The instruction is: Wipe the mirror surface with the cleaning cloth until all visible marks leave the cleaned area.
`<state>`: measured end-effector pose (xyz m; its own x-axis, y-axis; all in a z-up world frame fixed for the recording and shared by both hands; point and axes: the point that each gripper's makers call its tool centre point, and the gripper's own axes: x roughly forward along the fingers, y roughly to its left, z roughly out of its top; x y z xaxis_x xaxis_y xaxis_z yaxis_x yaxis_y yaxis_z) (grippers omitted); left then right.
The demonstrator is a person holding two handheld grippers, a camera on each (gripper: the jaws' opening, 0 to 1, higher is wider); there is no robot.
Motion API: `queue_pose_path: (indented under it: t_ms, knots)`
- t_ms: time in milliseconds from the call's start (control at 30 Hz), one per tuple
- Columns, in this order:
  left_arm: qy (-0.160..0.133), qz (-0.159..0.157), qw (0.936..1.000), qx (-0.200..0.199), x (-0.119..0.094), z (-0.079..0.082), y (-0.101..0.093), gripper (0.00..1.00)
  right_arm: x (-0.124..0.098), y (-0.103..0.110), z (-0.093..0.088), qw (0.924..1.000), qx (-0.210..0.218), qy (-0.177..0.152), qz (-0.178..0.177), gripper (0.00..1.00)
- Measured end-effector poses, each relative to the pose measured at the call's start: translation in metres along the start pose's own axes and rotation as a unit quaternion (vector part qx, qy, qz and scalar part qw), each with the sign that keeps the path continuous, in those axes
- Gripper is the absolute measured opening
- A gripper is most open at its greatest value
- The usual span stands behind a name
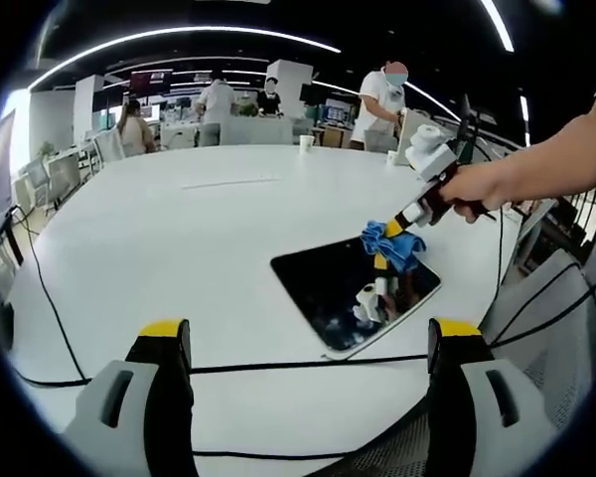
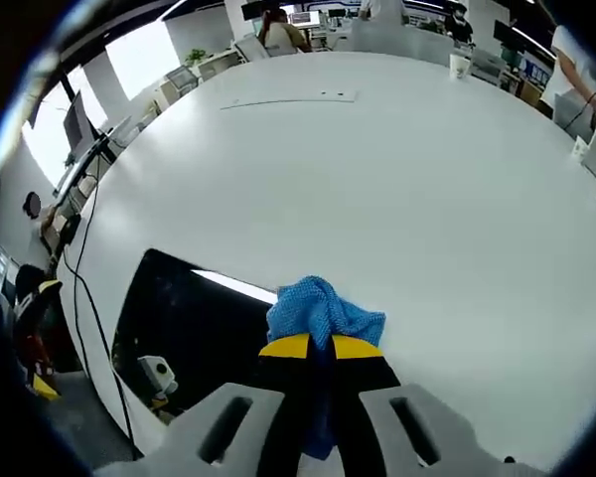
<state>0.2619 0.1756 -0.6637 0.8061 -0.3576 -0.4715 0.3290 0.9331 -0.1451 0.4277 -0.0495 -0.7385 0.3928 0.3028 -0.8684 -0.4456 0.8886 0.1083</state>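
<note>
A dark rectangular mirror (image 1: 353, 288) lies flat on the white table (image 1: 179, 229), also seen as the mirror (image 2: 194, 333) at lower left in the right gripper view. My right gripper (image 2: 323, 348) is shut on a blue cleaning cloth (image 2: 318, 310), whose bunched end rests at the mirror's far edge. From the left gripper view the right gripper (image 1: 397, 235) comes in from the right in a person's hand (image 1: 482, 189), with the blue cloth (image 1: 392, 241) on the mirror's far corner. My left gripper (image 1: 308, 343) hangs open above the table's near edge, well short of the mirror.
Black cables (image 1: 278, 366) run across the near table edge. A paper cup (image 1: 306, 142) and a strip of paper (image 1: 228, 183) sit at the far side. Several people (image 1: 382, 94) stand beyond the table. Chairs (image 1: 65, 174) line the left.
</note>
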Motion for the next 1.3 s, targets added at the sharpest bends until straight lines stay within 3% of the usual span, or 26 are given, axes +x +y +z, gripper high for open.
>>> queue_pose_path:
  t_ms: [533, 867, 1033, 1300]
  knots:
    - [0.002, 0.004, 1.0, 0.005, 0.0, -0.001, 0.001, 0.99, 0.017, -0.007, 0.016, 0.9999, -0.005, -0.014, -0.005, 0.01]
    - [0.004, 0.005, 1.0, 0.005, 0.0, -0.002, 0.002, 0.99, 0.011, -0.006, 0.019, 0.9996, -0.002, -0.027, -0.003, 0.01]
    - [0.004, 0.003, 1.0, 0.005, 0.0, -0.001, 0.001, 0.99, -0.004, -0.026, 0.018, 0.9989, 0.022, -0.04, -0.011, 0.01]
    - [0.002, 0.004, 1.0, 0.004, 0.0, 0.0, 0.001, 0.99, -0.02, -0.076, -0.005, 0.9969, 0.064, -0.031, -0.031, 0.01]
